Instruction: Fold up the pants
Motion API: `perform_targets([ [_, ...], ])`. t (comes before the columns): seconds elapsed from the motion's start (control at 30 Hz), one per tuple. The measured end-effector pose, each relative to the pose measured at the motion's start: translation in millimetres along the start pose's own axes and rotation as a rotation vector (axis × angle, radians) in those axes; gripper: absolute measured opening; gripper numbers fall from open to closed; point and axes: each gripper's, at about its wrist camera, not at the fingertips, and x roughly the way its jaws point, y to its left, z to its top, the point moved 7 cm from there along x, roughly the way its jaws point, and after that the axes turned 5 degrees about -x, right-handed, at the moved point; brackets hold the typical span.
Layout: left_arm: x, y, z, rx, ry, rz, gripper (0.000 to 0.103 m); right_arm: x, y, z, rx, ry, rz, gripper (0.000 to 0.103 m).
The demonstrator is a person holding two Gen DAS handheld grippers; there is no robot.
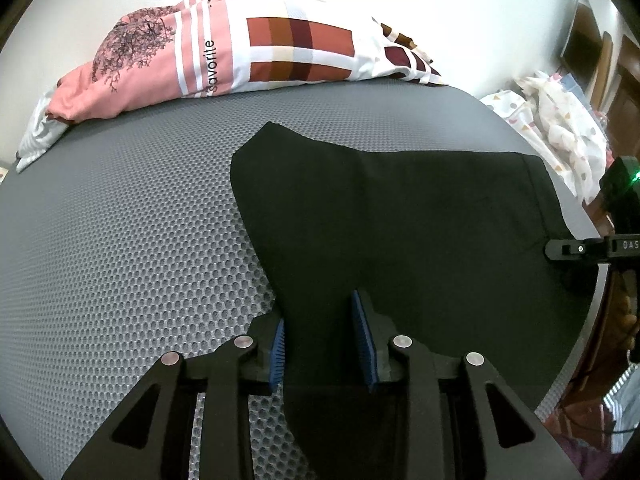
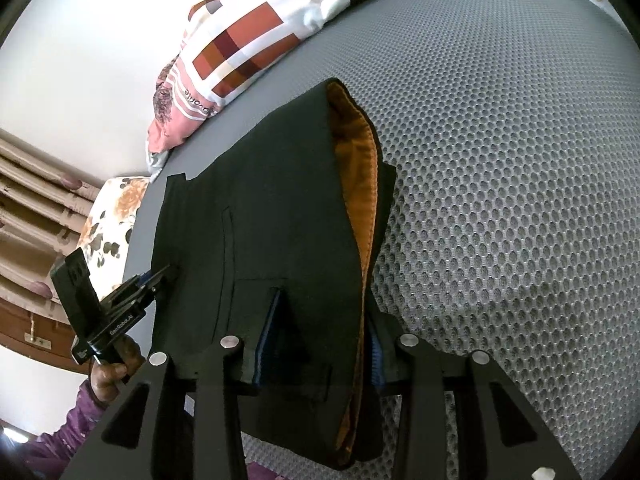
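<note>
pants (image 1: 400, 216): black, lie spread on the grey honeycomb mattress (image 1: 120, 240), near its front edge. Well apart from the pink patchwork blanket (image 1: 240, 52), which is bunched along the far side by the wall.
pants, right wrist view: waistband end faces the camera, orange lining (image 2: 360, 184) shows along the right edge where the fabric is turned open. Pocket seam visible on the black face.
left gripper (image 1: 324, 340): clenched on the pants. Black cloth fills the gap between the blue ribbed pads (image 1: 280, 348), both pads pressing on it. Cloth rises from the mattress into the jaws, so the edge here is lifted a bit.
right gripper (image 2: 320, 344): grasping the pants at the waistband end. Cloth sits bunched between its pads, orange lining edge running right past the right-hand pad.
cross views: right gripper tip enters the left wrist view from the right, at the edge of the pants. The left gripper shows in the right wrist view at the left edge of the pants, held by a hand (image 2: 112, 368) with a purple sleeve (image 2: 68, 428) below it.
grip spacing: both grips on the near edge of the pants, one toward each end.
beyond the mattress: crumpled white patterned cloth (image 1: 560, 128) off the right side, floral cushion (image 2: 116, 224) off the left side.
</note>
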Motion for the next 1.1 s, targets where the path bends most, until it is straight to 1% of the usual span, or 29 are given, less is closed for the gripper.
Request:
perform_targets([
  [0.13, -0.2, -0.3, -0.1, 0.009, -0.004, 0.012, 0.035, -0.4, -1.5, 1.1, 0.0, -0.002, 0.002, 0.036],
  [0.33, -0.4, -0.3, -0.7, 0.019, -0.009, 0.029, 0.038, -0.6, -2.1, 3.7, 0.001, 0.001, 0.003, 0.039],
  [0.4, -0.8, 0.9, -0.7, 0.023, -0.013, 0.048, 0.046, 0.2, -2.3, 7.8, -0.002, 0.005, 0.007, 0.04],
  [0.43, -0.7, 2.1, -0.7, 0.023, -0.013, 0.055, 0.048, 0.7, -2.5, 9.6, -0.003, 0.006, 0.01, 0.041],
  [0.5, -0.2, 6.0, -0.9, 0.012, -0.009, 0.067, 0.058, 1.9, -3.0, 13.0, -0.001, 0.007, 0.017, 0.043],
  [0.57, 0.4, 10.2, -1.6, -0.009, -0.001, 0.065, 0.063, 3.0, -3.3, 15.9, -0.003, 0.006, 0.024, 0.044],
  [0.67, 1.4, 14.8, -3.9, -0.044, 0.01, 0.043, 0.068, 3.8, -3.4, 18.7, -0.007, -0.003, 0.031, 0.045],
  [0.77, 2.2, 16.1, -5.5, -0.056, 0.015, 0.035, 0.068, 2.5, -2.8, 16.4, -0.014, -0.024, 0.041, 0.047],
  [0.83, 2.4, 14.8, -5.8, -0.049, 0.014, 0.043, 0.068, 1.4, -2.9, 13.9, -0.013, -0.038, 0.045, 0.048],
  [0.9, 2.5, 14.0, -5.8, -0.042, 0.014, 0.052, 0.068, 0.1, -2.4, 11.0, -0.007, -0.053, 0.058, 0.052],
  [0.97, 2.4, 13.0, -6.2, -0.036, 0.014, 0.063, 0.068, -2.1, -0.1, 5.1, 0.003, -0.066, 0.08, 0.062],
  [1.0, 2.1, 12.9, -6.2, -0.035, 0.014, 0.067, 0.069, -2.2, 1.1, 5.4, 0.0, -0.067, 0.084, 0.064],
  [1.07, 2.0, 13.0, -6.5, -0.035, 0.013, 0.08, 0.073, -1.4, 5.8, 6.0, -0.025, -0.063, 0.078, 0.074],
  [1.1, 2.1, 13.0, -6.8, -0.039, 0.014, 0.083, 0.075, -0.3, 8.6, 6.3, -0.042, -0.058, 0.075, 0.076],
])
